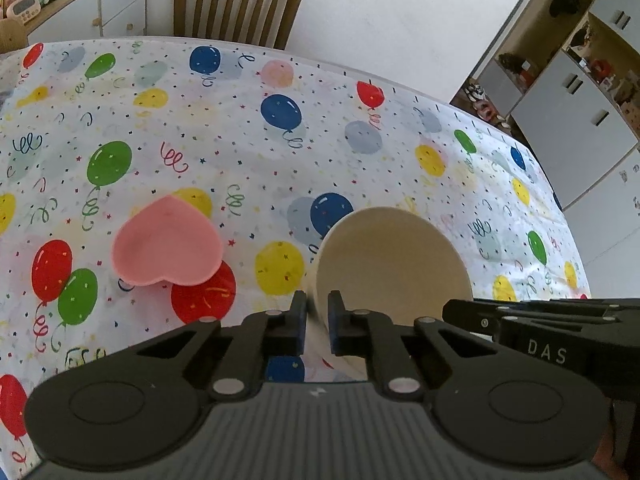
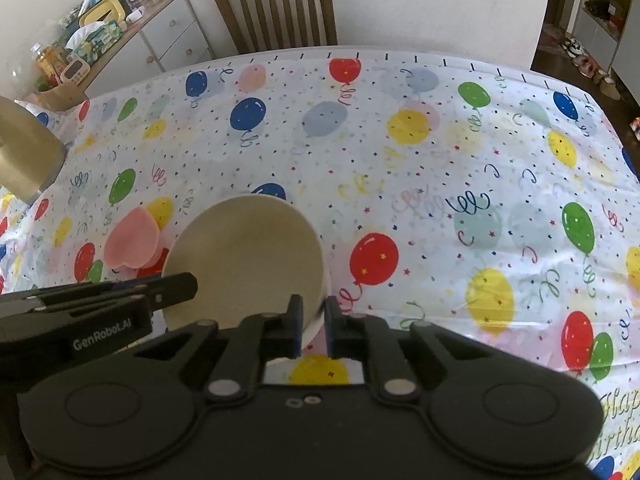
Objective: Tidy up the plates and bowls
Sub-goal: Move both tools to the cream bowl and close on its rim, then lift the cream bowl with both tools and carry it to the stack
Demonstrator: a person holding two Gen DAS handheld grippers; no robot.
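Cream bowl (image 1: 392,264) — rim pinched by left hand-held gripper (image 1: 318,312), right hand-held gripper (image 2: 313,318)

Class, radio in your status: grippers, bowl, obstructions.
Left gripper and right gripper both shut on the cream bowl's rim. Pink heart dish beside it, apart. Nothing blocking.

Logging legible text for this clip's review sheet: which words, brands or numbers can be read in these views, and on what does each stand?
"DAS": white letters on the right tongs, seen from the left wrist view.
"GenRobot.AI": white print on the left tongs, seen from the right wrist view.
"Hap" over "irtha": cut-off script on the tablecloth, at the frame edge.
Sideboard packages and timer: print too small and blurred to read.
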